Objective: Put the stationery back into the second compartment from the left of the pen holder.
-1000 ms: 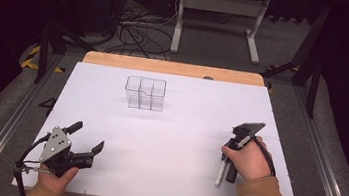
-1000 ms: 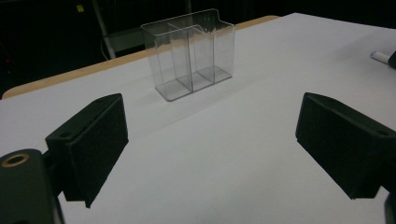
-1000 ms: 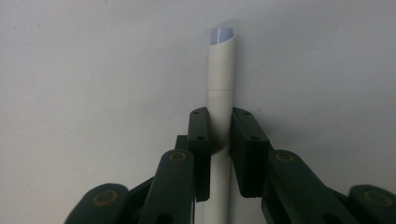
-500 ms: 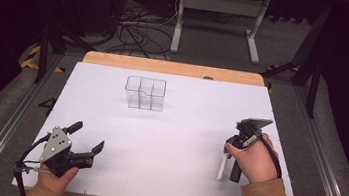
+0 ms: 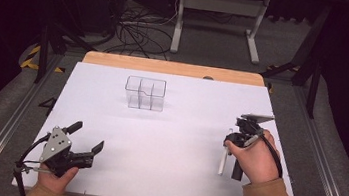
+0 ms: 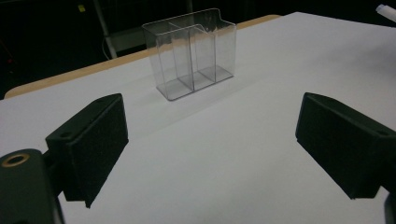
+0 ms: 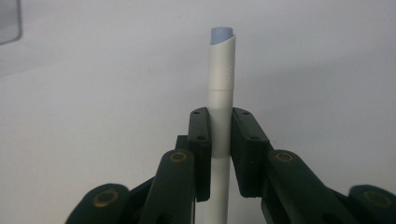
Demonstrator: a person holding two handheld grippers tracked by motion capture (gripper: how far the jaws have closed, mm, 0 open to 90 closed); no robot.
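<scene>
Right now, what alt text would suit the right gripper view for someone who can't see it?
Two black jaws of the right gripper are shut on a white pen, its blue-grey end pointing away, above a plain white table.

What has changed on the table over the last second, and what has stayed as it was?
The right gripper, shut on the white pen, has shifted slightly right and turned, bringing the pen more upright on the page. The left gripper stays open near the front edge, and the clear organiser has not moved.
</scene>
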